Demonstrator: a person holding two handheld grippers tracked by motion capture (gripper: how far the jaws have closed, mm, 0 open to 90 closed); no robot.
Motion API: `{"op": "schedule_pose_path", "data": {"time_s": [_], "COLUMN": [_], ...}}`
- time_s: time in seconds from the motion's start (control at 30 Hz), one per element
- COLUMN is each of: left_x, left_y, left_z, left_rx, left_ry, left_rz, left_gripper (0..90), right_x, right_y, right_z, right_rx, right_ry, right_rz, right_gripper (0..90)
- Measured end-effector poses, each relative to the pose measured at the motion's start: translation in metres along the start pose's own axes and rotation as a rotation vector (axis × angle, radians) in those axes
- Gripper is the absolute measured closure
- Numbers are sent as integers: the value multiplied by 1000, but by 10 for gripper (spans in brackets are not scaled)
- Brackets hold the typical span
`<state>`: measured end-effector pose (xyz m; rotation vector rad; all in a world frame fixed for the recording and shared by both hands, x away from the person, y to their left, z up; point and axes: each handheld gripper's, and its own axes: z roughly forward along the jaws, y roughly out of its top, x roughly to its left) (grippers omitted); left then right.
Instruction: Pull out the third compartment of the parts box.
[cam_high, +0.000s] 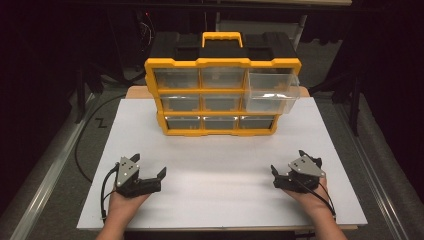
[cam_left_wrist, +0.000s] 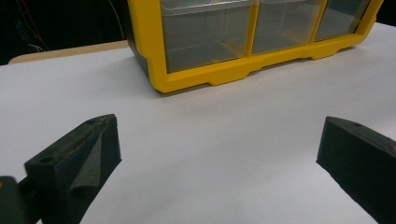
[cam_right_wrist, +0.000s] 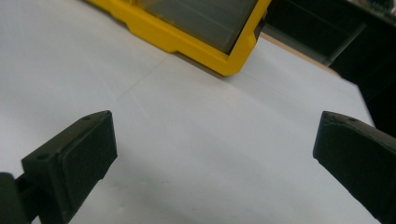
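Black jaws on both grippers stand wide apart with nothing between them, just bare white board showing in the gap in each gripper view. Left gripper (cam_high: 149, 172) and right gripper (cam_high: 287, 168) sit low near the front edge of the table (cam_high: 220, 170), one in each hand, well apart from each other and from the work.

Further out is the yellow organizer (cam_high: 222, 97), standing upright at the back of the board with its clear drawers in three rows. The top right drawer (cam_high: 272, 91) is pulled out and sticks forward past the frame, the rest look shut. That drawer is what I'd guess gets handled.

What could go wrong imo: the organizer is tall and only resting on the board, so pushing the drawer high up with one gripper could slide or tip the whole box backward. Clear plastic is also slick, jaws could slip off the drawer's front lip if the grab is shallow
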<state>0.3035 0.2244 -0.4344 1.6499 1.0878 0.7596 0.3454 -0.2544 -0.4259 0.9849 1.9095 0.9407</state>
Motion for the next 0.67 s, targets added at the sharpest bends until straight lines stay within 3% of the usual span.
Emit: {"op": "schedule_pose_path", "data": {"time_s": [0.03, 0.07, 0.1, 0.13, 0.17, 0.2, 0.23, 0.33, 0.37, 0.47, 0.67], "left_x": [0, 0, 0, 0, 0, 0, 0, 1, 1, 1, 0], "left_y": [0, 0, 0, 0, 0, 0, 0, 0, 0, 0, -1], "left_z": [0, 0, 0, 0, 0, 0, 0, 1, 1, 0, -2], "left_rx": [0, 0, 0, 0, 0, 1, 3, 13, 12, 11, 3], "left_ry": [-3, -4, -5, -8, -12, -16, -22, -23, -22, -18, -11], "left_rz": [-5, -5, -5, -6, -6, -8, -10, -7, -9, -11, -18], "left_gripper": [6, 6, 6, 6, 6, 6, 6, 6, 5, 5, 6], "right_x": [0, -4, -4, -5, -6, -9, -9, -10, -9, -4, 0], "right_y": [0, -2, -2, -3, -4, -6, -6, -8, -9, -7, -3], "right_z": [0, -4, -4, -5, -8, -12, -12, -14, -13, -12, -13], "right_rx": [0, -32, -32, -44, -64, -103, -103, -141, -135, -125, -141], "right_ry": [0, 48, 48, 62, 85, 122, 122, 175, 182, 158, 150], "right_rz": [0, 124, 124, 166, 223, 316, 316, 415, 412, 342, 295], "right_gripper": [11, 11, 11, 12, 11, 12, 12, 11, 11, 11, 11]}}
